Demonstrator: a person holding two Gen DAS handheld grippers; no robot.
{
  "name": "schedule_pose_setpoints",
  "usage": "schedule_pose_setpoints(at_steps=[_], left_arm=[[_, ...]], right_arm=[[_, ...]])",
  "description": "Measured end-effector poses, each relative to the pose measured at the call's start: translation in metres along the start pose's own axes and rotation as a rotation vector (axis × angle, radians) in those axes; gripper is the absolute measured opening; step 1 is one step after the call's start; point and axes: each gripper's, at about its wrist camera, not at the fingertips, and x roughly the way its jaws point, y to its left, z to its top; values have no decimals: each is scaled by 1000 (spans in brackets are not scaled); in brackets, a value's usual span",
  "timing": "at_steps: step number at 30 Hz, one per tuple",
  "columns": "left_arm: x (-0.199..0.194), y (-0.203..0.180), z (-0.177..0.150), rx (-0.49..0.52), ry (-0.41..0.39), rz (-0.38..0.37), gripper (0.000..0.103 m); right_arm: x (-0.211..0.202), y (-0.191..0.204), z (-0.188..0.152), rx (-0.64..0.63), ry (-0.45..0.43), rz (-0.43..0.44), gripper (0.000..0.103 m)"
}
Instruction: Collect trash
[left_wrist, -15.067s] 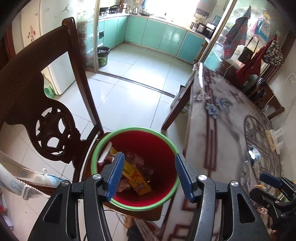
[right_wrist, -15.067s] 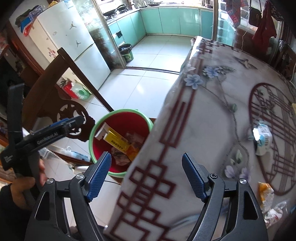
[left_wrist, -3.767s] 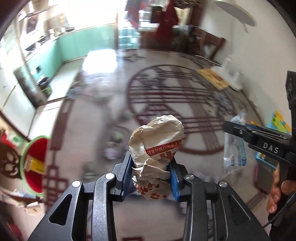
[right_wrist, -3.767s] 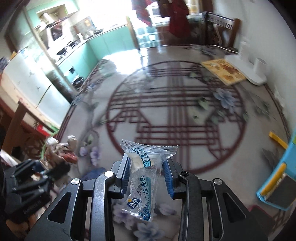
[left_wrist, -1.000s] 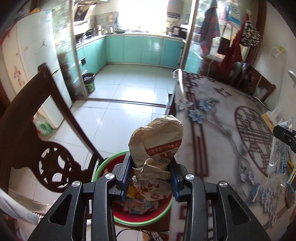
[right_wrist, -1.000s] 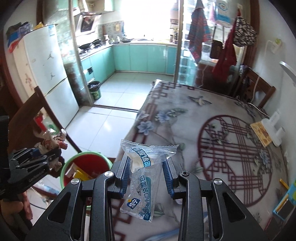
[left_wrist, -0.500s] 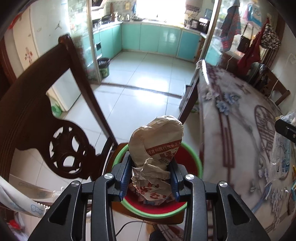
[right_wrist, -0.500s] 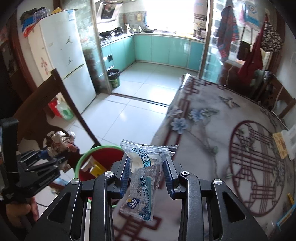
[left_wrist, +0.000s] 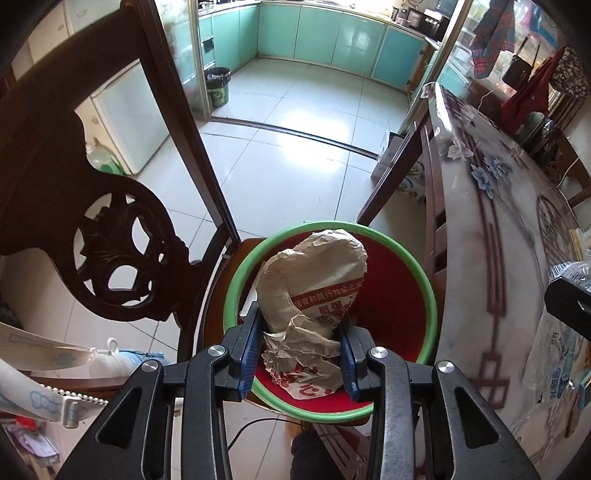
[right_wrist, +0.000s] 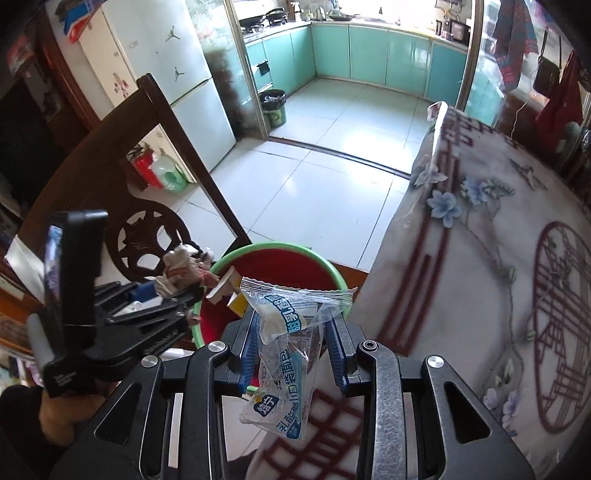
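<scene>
Lowered: paper wad (left_wrist: 314, 295) in left claw (left_wrist: 301, 354), above bin (left_wrist: 430, 306).

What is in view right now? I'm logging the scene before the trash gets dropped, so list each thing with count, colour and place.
crumpled paper wrapper: 1, brown with red print, clamped in left gripper over the bin
clear plastic wrapper: 1, clear with blue print, clamped in right gripper
trash bin: 1, red with green rim, on the chair seat beside the table, trash inside
carved wooden chair: 1, dark brown, left of bin
table: 1, pale floral cover with red lines, right
fridge: 1, white, far left
small bin: 1, dark, at kitchen doorway
kitchen cabinets: teal, rear
left gripper: black, blue pads
right gripper: black, blue pads
</scene>
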Motion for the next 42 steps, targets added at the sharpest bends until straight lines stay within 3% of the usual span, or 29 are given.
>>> schedule_pose_setpoints(at_steps=[19, 22, 24, 26, 28, 35, 42], left_arm=[[12, 8, -2, -26, 40, 8, 35], [12, 6, 0, -31, 46, 6, 39], [15, 6, 3, -37, 63, -3, 46], [18, 5, 5, -44, 83, 5, 58], [18, 4, 6, -50, 90, 16, 62], [13, 2, 2, -103, 93, -4, 64], [-42, -22, -6, -172, -85, -134, 64]], right_arm=[[12, 5, 3, -18, 34, 26, 32], [12, 5, 3, -21, 34, 25, 32], [12, 5, 4, -21, 31, 24, 36], [13, 4, 7, -15, 20, 17, 61], [12, 2, 9, -4, 6, 8, 72], [1, -1, 8, -17, -18, 20, 81], [-39, -17, -3, -46, -107, -4, 83]])
